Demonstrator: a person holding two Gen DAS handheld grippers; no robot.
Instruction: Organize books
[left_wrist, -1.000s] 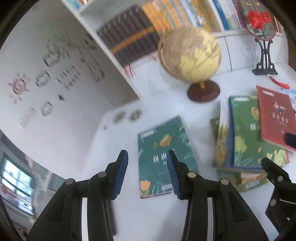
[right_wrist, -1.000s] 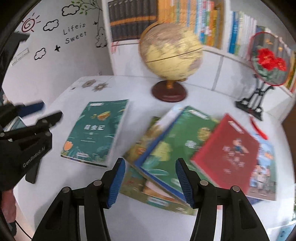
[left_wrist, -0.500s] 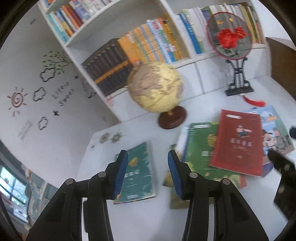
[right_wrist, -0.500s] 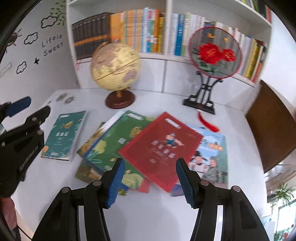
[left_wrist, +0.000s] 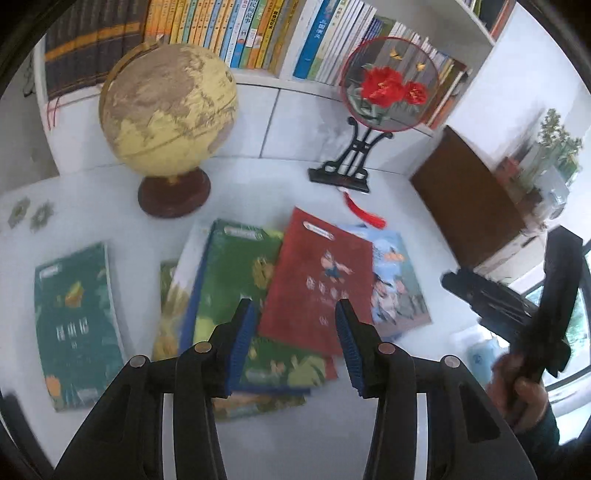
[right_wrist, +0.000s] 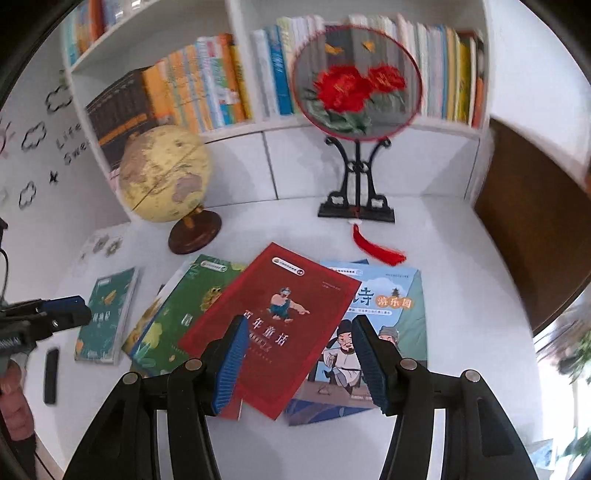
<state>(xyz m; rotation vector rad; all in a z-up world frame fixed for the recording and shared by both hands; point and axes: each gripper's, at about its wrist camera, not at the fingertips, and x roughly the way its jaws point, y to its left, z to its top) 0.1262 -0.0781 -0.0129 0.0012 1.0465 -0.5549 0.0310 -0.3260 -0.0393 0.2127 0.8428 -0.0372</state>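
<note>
Several books lie on the white desk (right_wrist: 450, 258). A red book (right_wrist: 273, 321) (left_wrist: 317, 280) tops an overlapping pile, over a green book (right_wrist: 177, 314) (left_wrist: 236, 273) on its left and a pale blue book (right_wrist: 384, 314) (left_wrist: 399, 288) on its right. A dark teal book (right_wrist: 107, 314) (left_wrist: 74, 317) lies alone at the left. My right gripper (right_wrist: 299, 354) is open and empty above the red book's near edge. My left gripper (left_wrist: 295, 339) is open and empty above the pile. Each gripper shows at the edge of the other's view.
A globe (right_wrist: 166, 177) (left_wrist: 166, 107) stands at the back left. A round flower fan on a black stand (right_wrist: 356, 110) (left_wrist: 388, 85) with a red tassel (right_wrist: 373, 247) stands at the back. Filled bookshelves (right_wrist: 207, 88) are behind. A small dark object (right_wrist: 51, 376) lies near the left edge.
Both grippers have pulled back and swung right, from the teal book toward the pile. The red book now sits between the right gripper's fingers. Both stay open.
</note>
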